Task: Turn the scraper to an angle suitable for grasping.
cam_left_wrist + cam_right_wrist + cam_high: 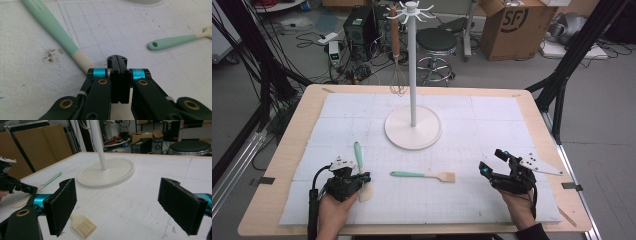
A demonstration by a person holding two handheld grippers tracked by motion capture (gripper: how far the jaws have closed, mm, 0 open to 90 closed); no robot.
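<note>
One whisk (397,75) hung on rack (412,75). Left gripper (362,178) closed, jaws together, over neck of spoon (360,165) near left table edge; nothing visibly clamped. Right gripper (493,161) wide apart, empty. Brush (424,175) flat mid-table. Spoon and brush left to hang.

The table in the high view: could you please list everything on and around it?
table: 1, light wood, centre
mat: 1, white with grid, covers the table
stand: 1, white with hooks, middle of mat
whisk: 1, brown handle, hangs from stand
spatula: 1, green handle, front left
brush: 1, green handle, front centre
stool: 1, black, floor behind
cardboard box: 1, brown, floor behind right
left gripper: 1, black, shut, over spatula
right gripper: 1, black, open, front right
</note>
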